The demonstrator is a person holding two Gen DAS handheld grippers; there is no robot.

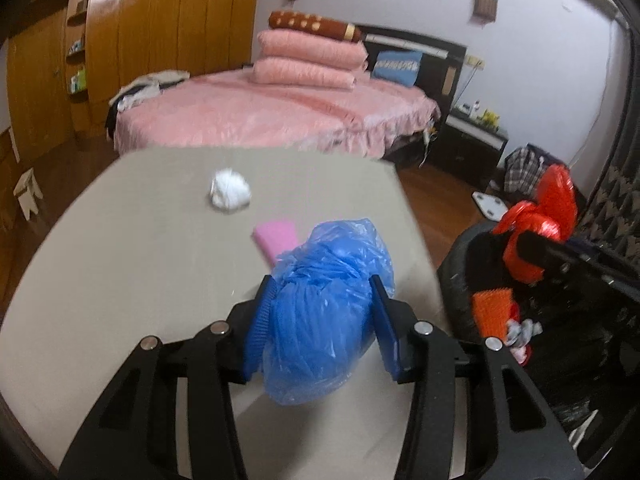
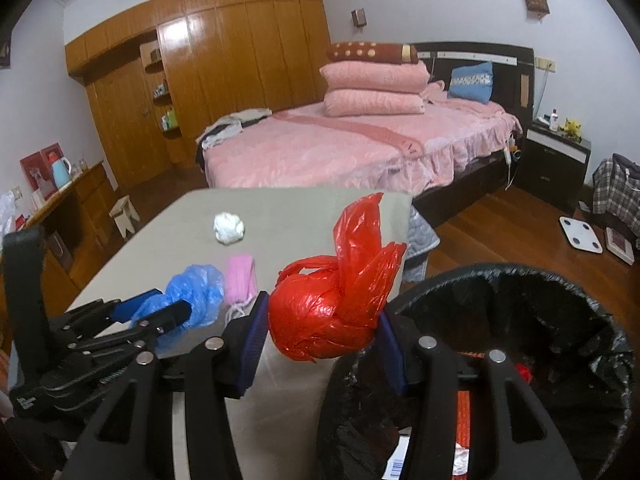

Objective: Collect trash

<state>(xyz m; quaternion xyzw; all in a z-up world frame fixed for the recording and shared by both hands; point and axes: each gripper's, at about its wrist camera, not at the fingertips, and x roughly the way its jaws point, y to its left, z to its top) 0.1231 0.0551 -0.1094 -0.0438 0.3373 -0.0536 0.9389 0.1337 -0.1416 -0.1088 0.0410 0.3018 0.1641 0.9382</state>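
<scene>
Both jaws pinch: my right gripper (image 2: 320,332) holds the red bag (image 2: 328,312), my left gripper (image 1: 320,320) the blue bag (image 1: 324,312). The bin (image 2: 560,280) lies just right of the right jaws; I should centre over it before releasing.

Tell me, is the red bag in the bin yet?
Not yet. The red bag is held between the right gripper fingers, at the bin rim.

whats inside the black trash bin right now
The black-lined trash bin holds red and orange wrappers and white paper with a barcode. The right gripper covers part of it; deeper contents are hidden.
</scene>
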